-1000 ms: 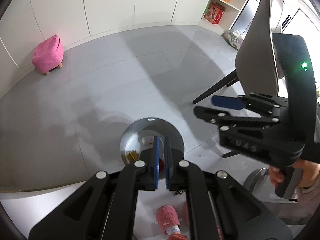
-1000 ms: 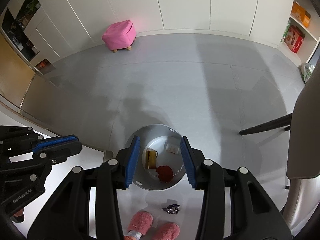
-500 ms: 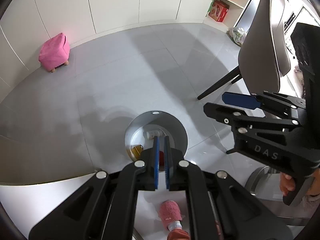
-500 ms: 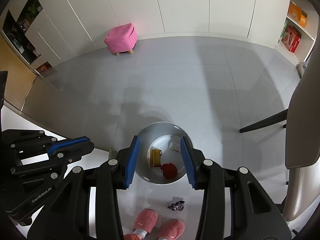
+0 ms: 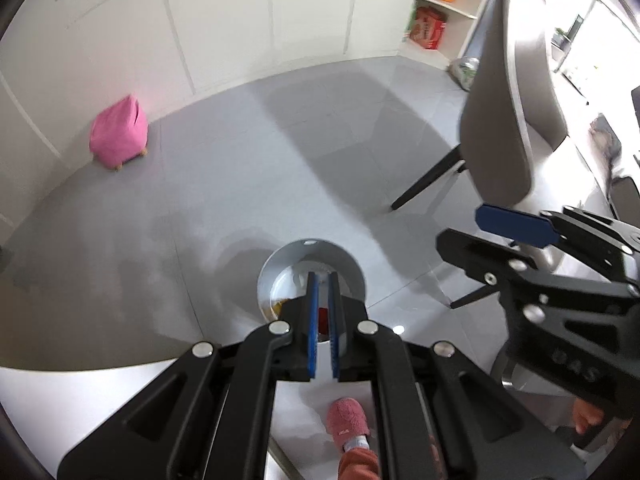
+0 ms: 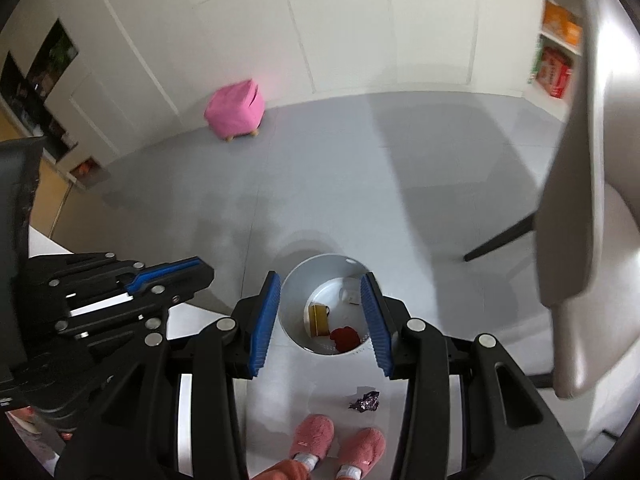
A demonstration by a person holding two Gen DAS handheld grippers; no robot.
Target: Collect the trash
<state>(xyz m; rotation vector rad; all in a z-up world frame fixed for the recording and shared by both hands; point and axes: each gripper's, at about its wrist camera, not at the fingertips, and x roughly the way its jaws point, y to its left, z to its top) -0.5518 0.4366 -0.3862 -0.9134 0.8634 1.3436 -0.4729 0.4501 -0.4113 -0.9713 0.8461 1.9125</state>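
Down on the floor (image 6: 320,184), just near of the round white bin (image 6: 296,280) and just far of the pink slippers (image 6: 312,438), a small crumpled foil wrapper (image 6: 364,401) is seen lying loose; it is judged to be the piece of trash left to collect. From the right gripper (image 6: 322,320), whose fingers (image 6: 264,320) are spread wide with nothing between them, the wrapper lies below and slightly to the right, nearer the wearer than the fingertips, so a descent and a pull back toward the feet would be called for. Its long axis appears to run roughly left to right, though it is too small for certainty. The left gripper (image 5: 323,324) is held with its fingers nearly closed, a narrow gap remaining and nothing gripped; in its view the wrapper is hidden. The right gripper is therefore judged the nearer. Inside the bin, a yellow item (image 6: 318,318) and a red item (image 6: 344,338) are already seen.
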